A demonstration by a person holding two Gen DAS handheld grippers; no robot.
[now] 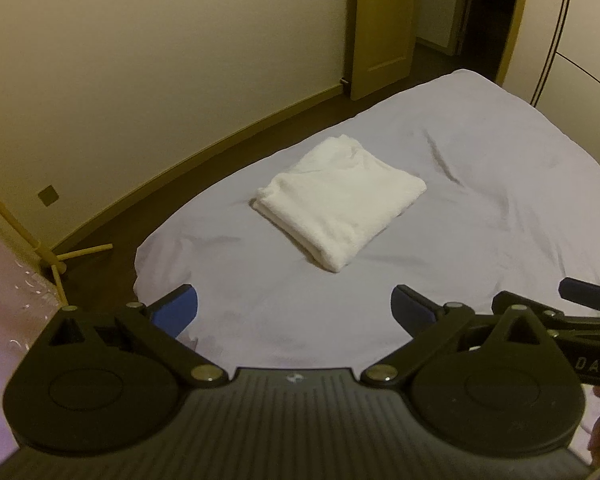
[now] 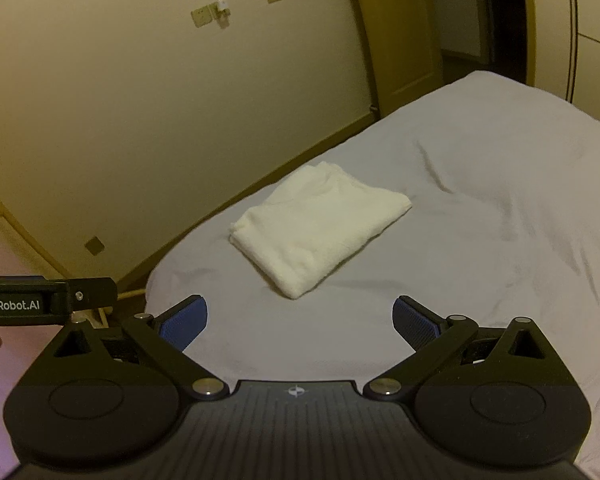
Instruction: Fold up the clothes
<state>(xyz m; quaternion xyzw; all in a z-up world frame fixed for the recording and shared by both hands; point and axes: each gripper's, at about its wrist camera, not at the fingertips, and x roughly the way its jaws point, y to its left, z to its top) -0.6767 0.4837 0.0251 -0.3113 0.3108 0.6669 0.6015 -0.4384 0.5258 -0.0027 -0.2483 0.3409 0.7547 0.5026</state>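
A white garment (image 1: 340,200) lies folded into a thick rectangle on the pale lilac bed sheet (image 1: 480,208), close to the bed's left edge. The same folded garment (image 2: 320,226) shows in the right wrist view, ahead and slightly left. My left gripper (image 1: 294,310) hovers above the sheet short of the garment, open, nothing between its blue pads (image 1: 178,312). My right gripper (image 2: 300,322) is likewise open and empty, held back from the garment. Part of the right gripper (image 1: 580,312) appears at the right edge of the left wrist view; the left gripper's body (image 2: 40,302) shows at the left edge of the right wrist view.
Dark floor (image 1: 204,160) runs along the bed's left side below a cream wall (image 1: 160,60). An open wooden door (image 1: 384,28) stands at the far end. A wooden stand's feet (image 1: 80,254) rest on the floor near the bed corner. Wardrobe panels (image 1: 580,40) are at the right.
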